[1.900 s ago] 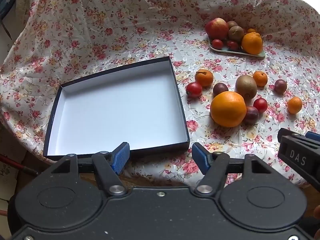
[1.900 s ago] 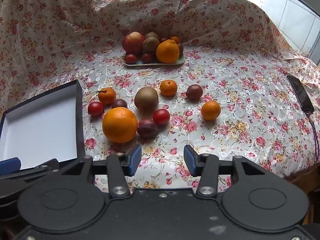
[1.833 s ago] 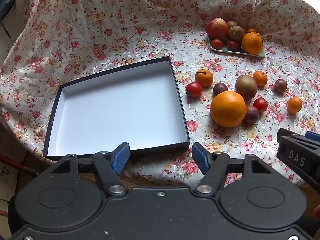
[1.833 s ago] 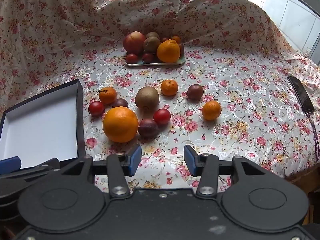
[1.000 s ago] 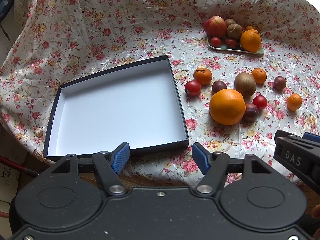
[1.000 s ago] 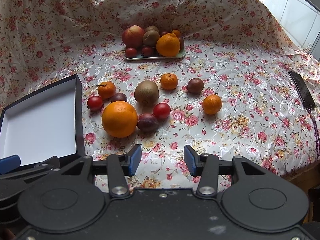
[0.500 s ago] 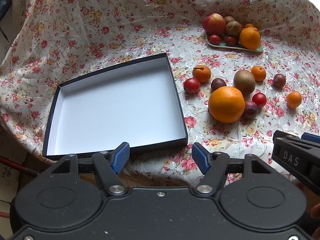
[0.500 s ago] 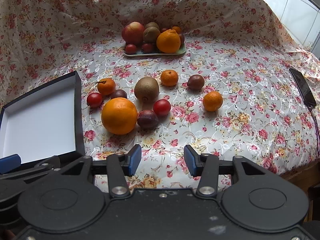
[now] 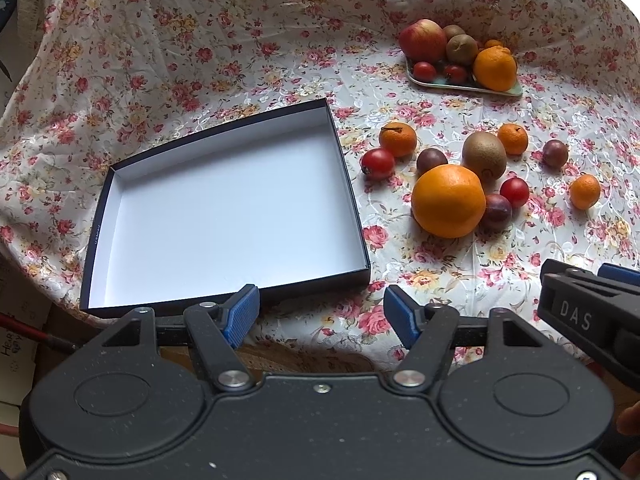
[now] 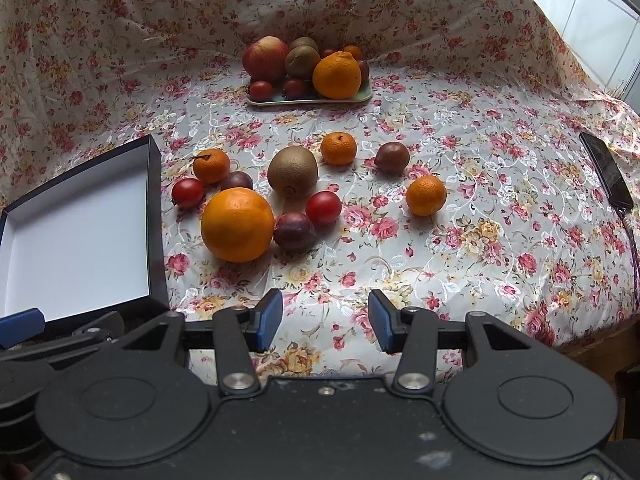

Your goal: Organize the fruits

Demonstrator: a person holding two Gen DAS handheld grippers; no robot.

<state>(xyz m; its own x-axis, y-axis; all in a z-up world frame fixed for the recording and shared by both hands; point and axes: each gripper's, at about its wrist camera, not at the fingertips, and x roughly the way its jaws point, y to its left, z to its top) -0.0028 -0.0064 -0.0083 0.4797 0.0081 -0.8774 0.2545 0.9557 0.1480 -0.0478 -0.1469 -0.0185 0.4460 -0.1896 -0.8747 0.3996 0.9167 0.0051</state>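
Fruit-sorting job at its start, by the look of it. Empty box [image 9: 224,216], dark outside and white inside, at left-centre of left-wrist view on flowered table [image 9: 200,60]; nothing in it yet. Loose fruit spread to right of box: big orange [image 10: 237,224] at centre-left of right-wrist view, plum [image 10: 295,231] touching its right side, tomato [image 10: 323,207] just beyond, kiwi [image 10: 292,171] behind. Second tomato [image 10: 187,193] and stemmed mandarin [image 10: 211,165] nearest box wall, w/ another plum [image 10: 237,180] between them and kiwi. Two more mandarins [image 10: 338,147] [image 10: 426,195] and a dark plum [image 10: 392,156] further right, well apart from box. Upper centre: small tray [image 10: 308,98] already heaped w/ apple, kiwis, tomatoes, large orange.

Left tool [image 9: 320,312] wide apart, holding nothing, low in frame over near edge of box. Right tool [image 10: 325,322] also wide apart and empty, hovering above bare cloth short of big orange, pointed roughly at fruit cluster. Phone [image 10: 607,170] w/ cable at far right edge of table, clear of work.

Done so far: none visible in box. Left to do: approx. ten loose pieces to gather, prob. into box, though box vs. tray as target can't be told from views. Nearest likely first pick: big orange or plum beside it.
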